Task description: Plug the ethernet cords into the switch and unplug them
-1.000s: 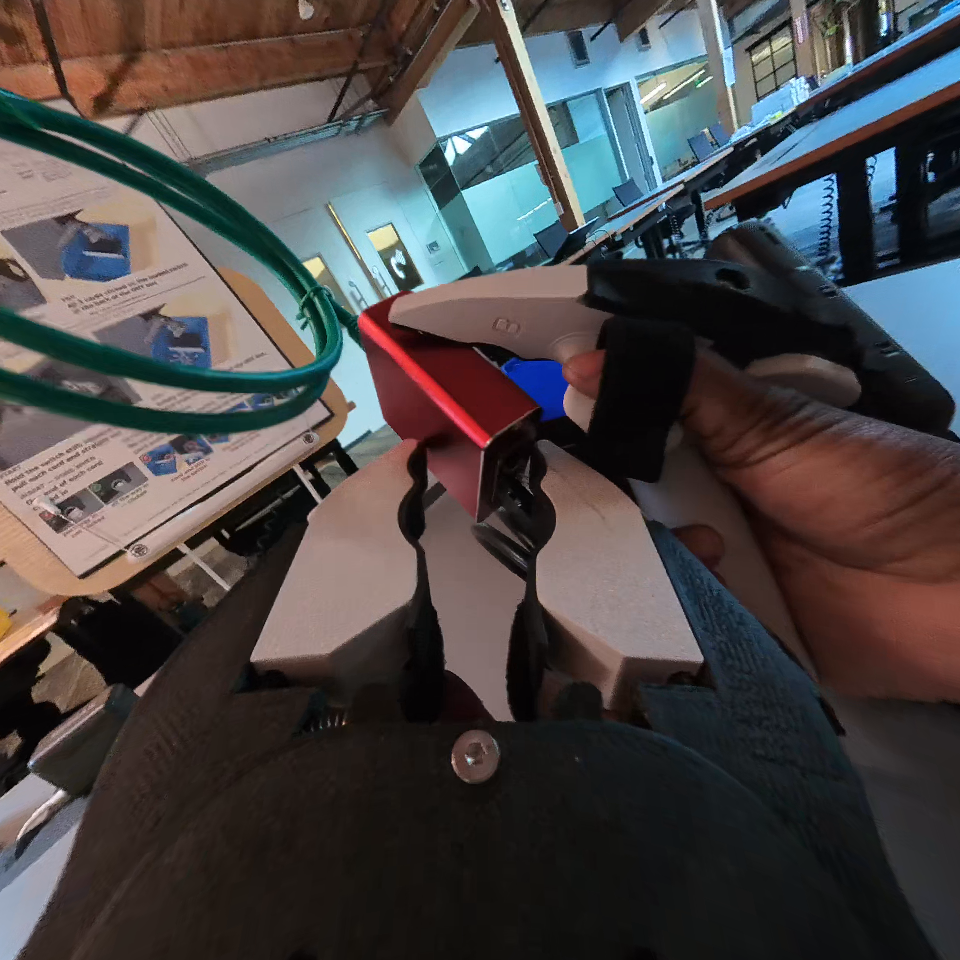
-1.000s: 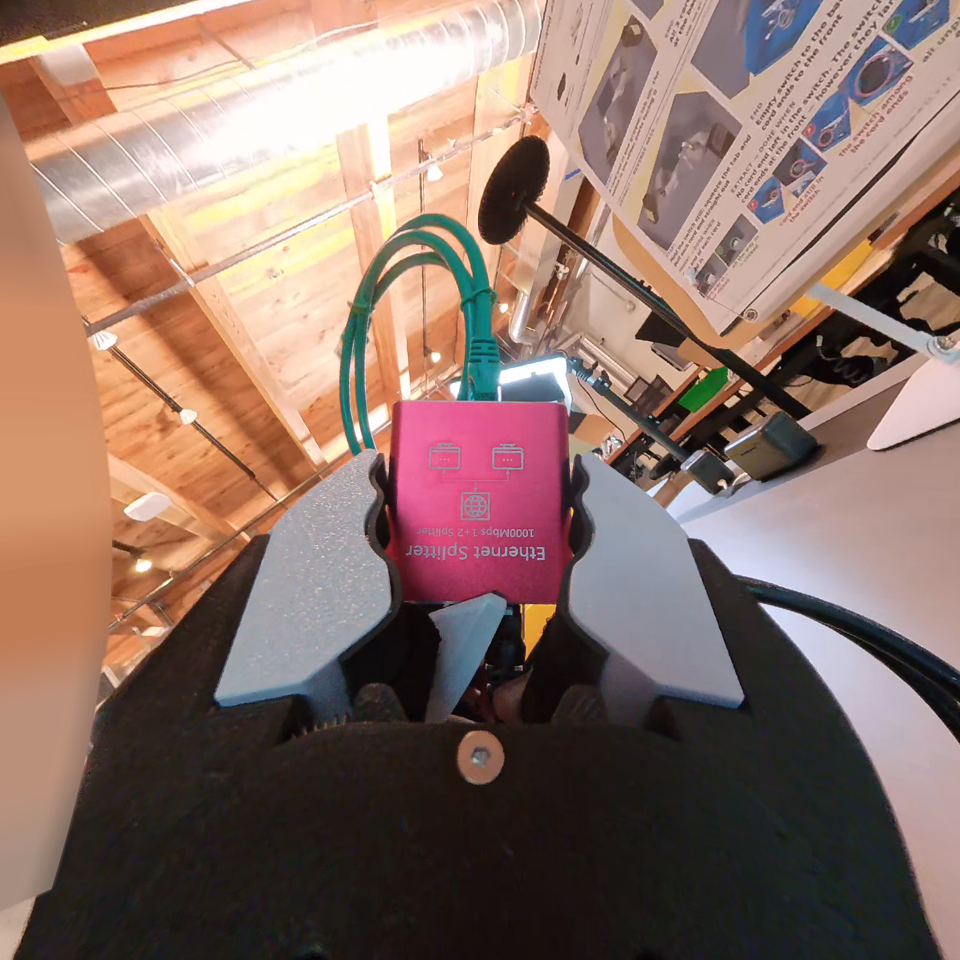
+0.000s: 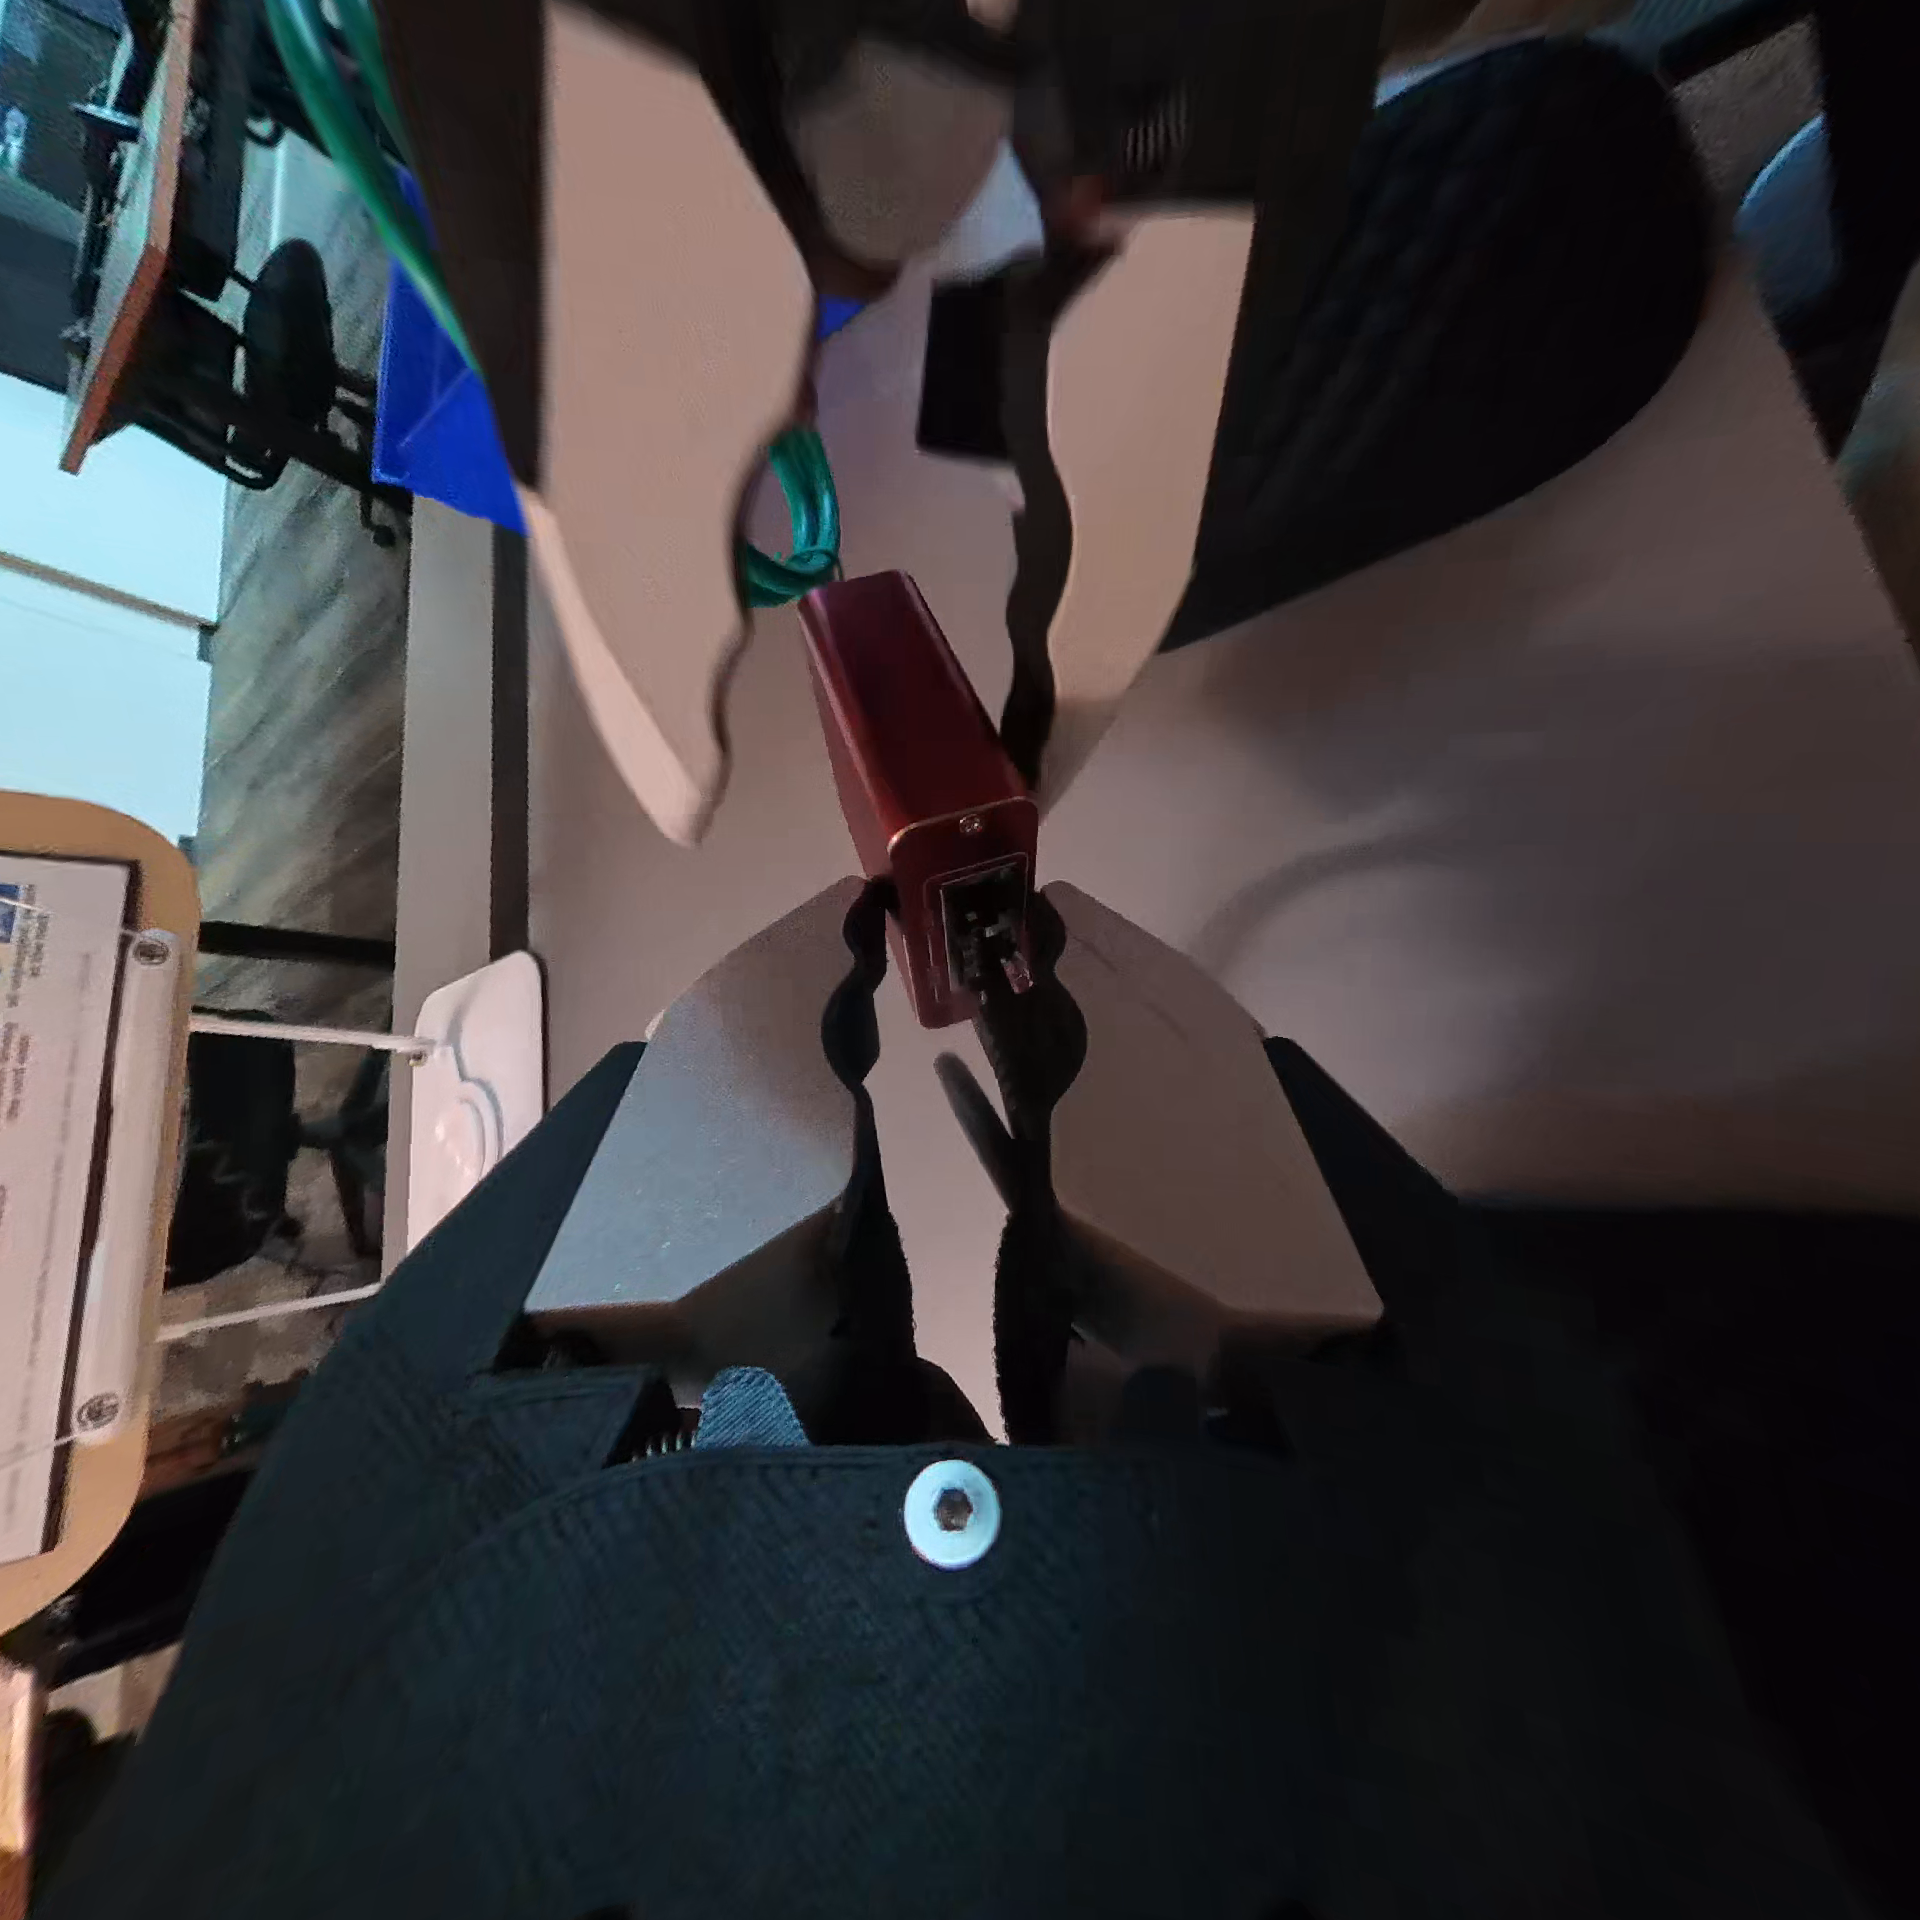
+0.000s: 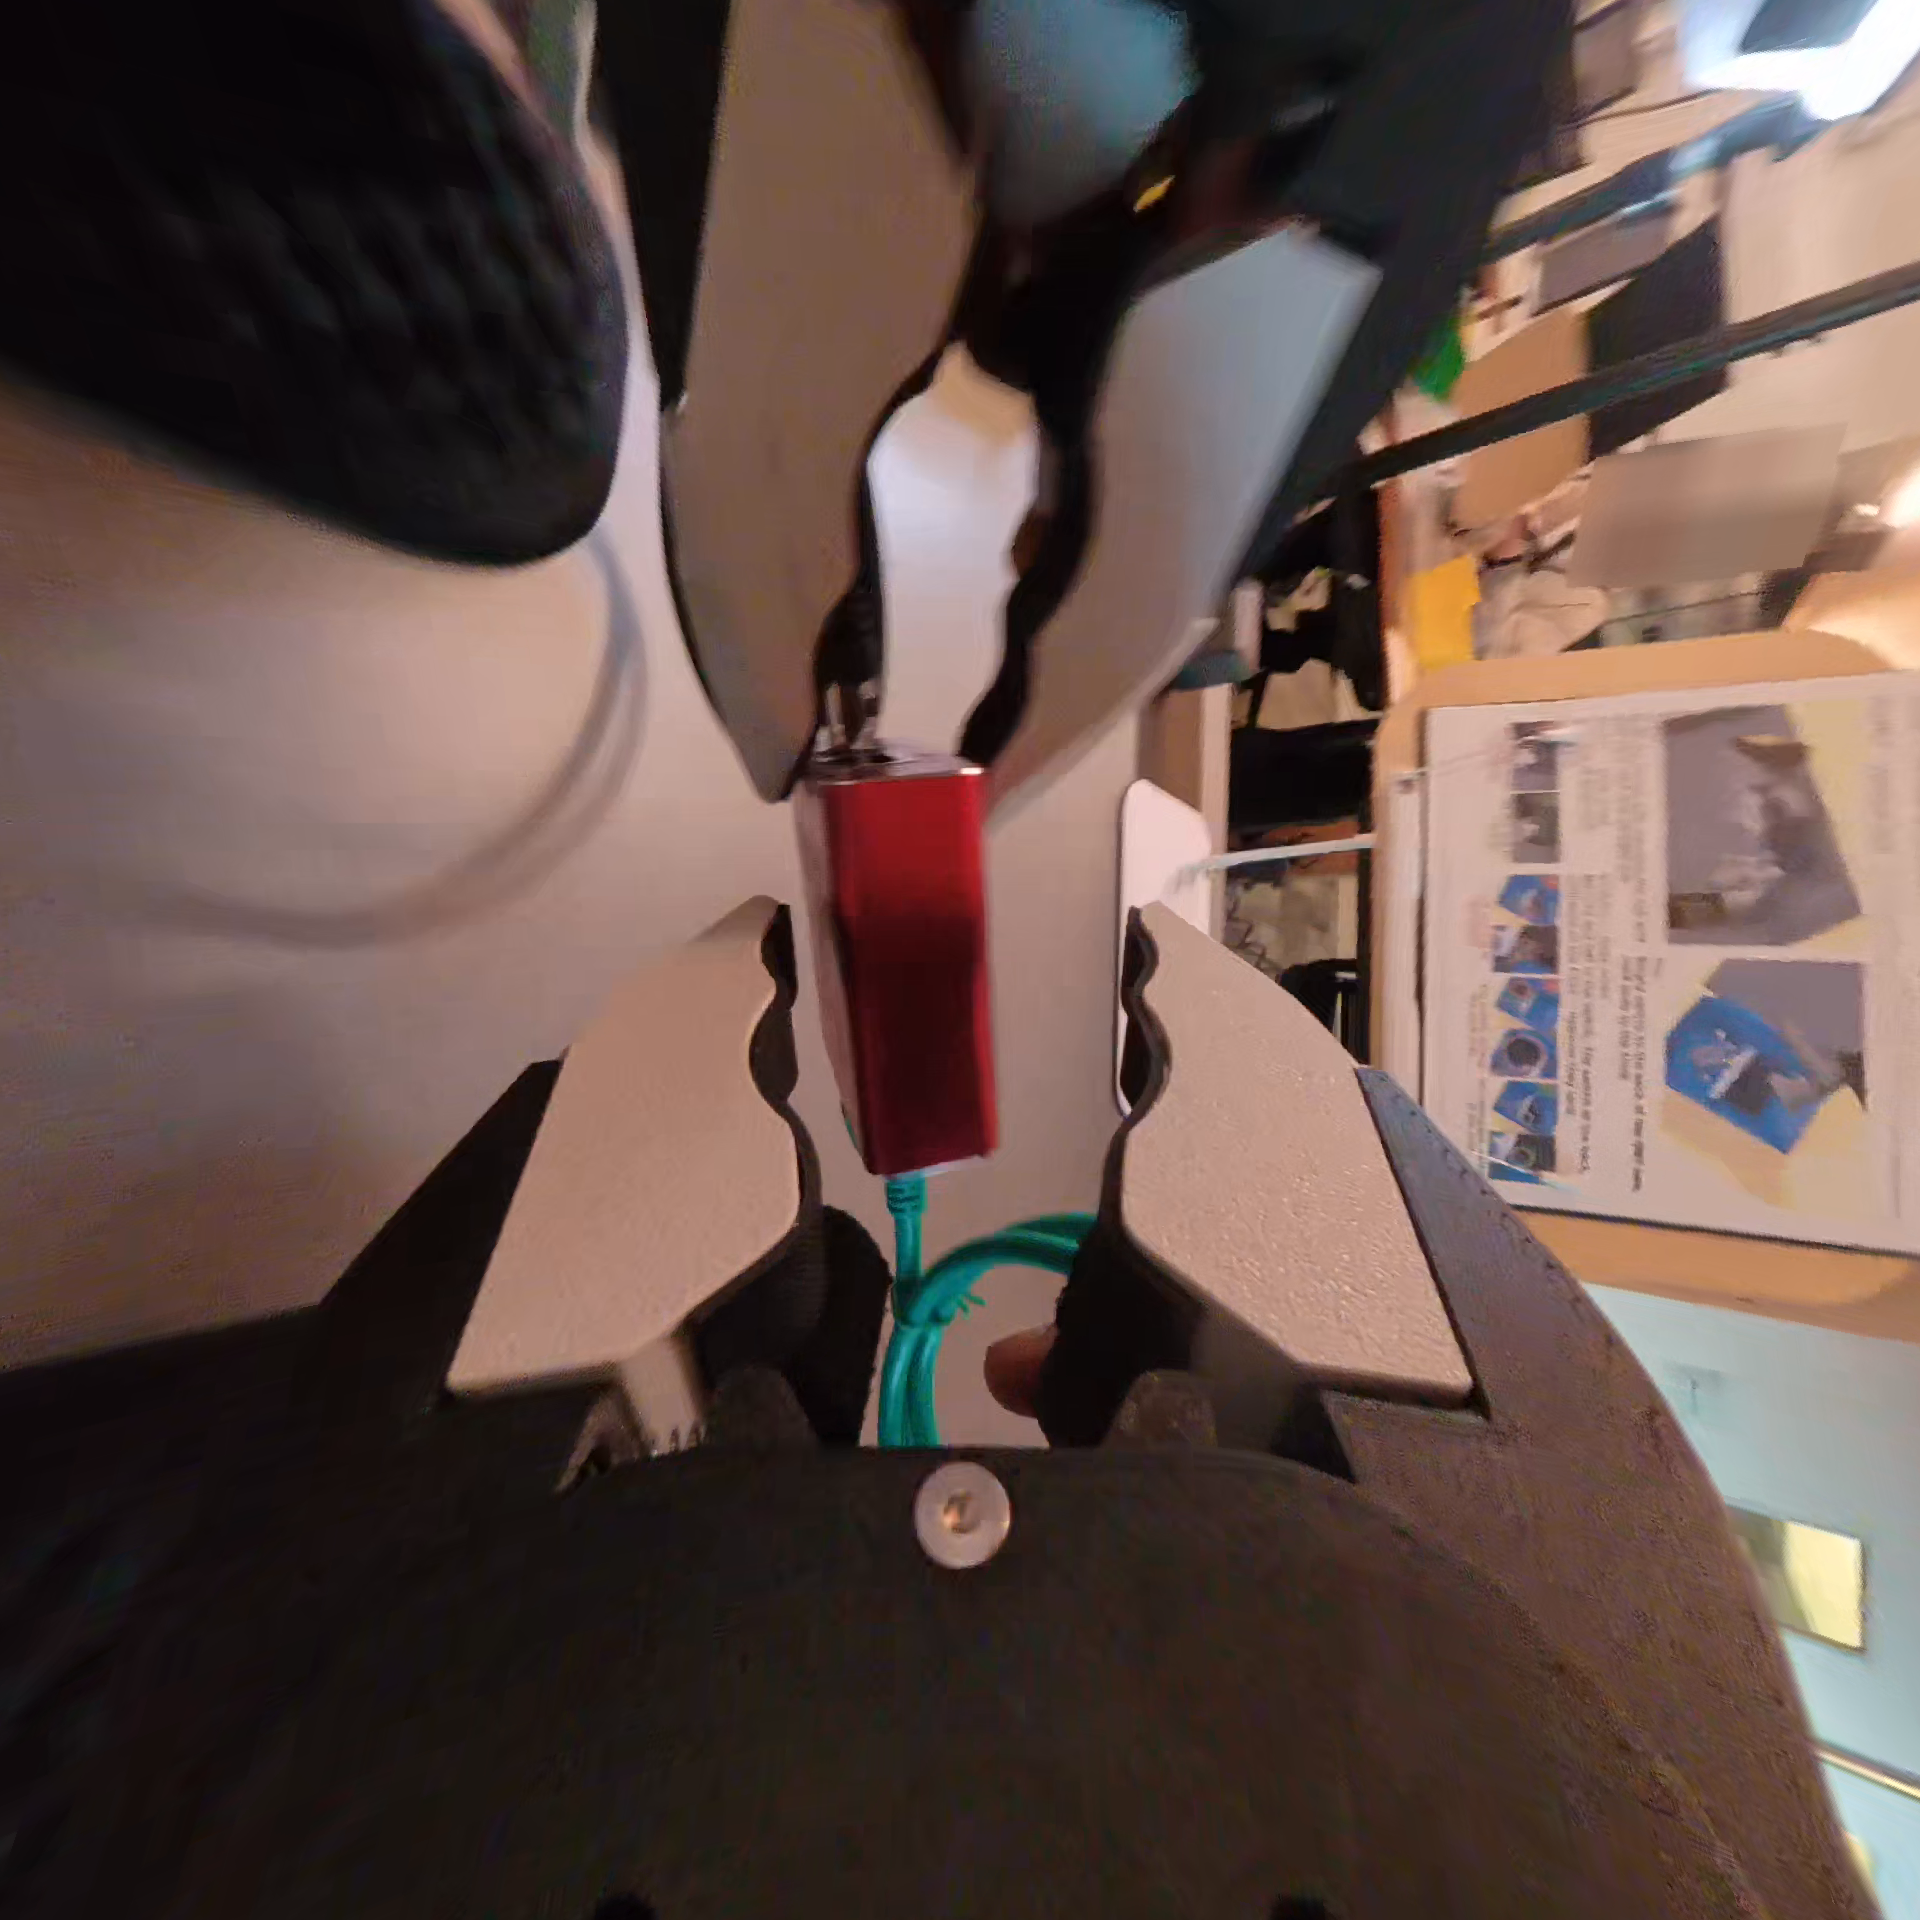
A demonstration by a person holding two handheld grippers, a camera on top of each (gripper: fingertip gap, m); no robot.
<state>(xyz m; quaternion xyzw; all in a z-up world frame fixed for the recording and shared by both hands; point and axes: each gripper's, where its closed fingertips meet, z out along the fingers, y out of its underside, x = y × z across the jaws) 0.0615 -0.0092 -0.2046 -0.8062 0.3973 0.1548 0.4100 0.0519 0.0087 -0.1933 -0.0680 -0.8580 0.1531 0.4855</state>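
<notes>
Switch (image 3: 914,769), red, hangs between both tools: the left tool (image 3: 951,940) pinches its port end with a black plug, the right tool (image 4: 951,997) gapes around it, green cord (image 4: 914,1309) emerging only there.

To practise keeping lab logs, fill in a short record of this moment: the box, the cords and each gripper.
box: red box, between the two grippers
green cord: plugged into the box end nearest the right gripper
black cord: its plug sits at the box's other end
left gripper: shut on black cord
right gripper: open, a finger on either side of the box
</notes>
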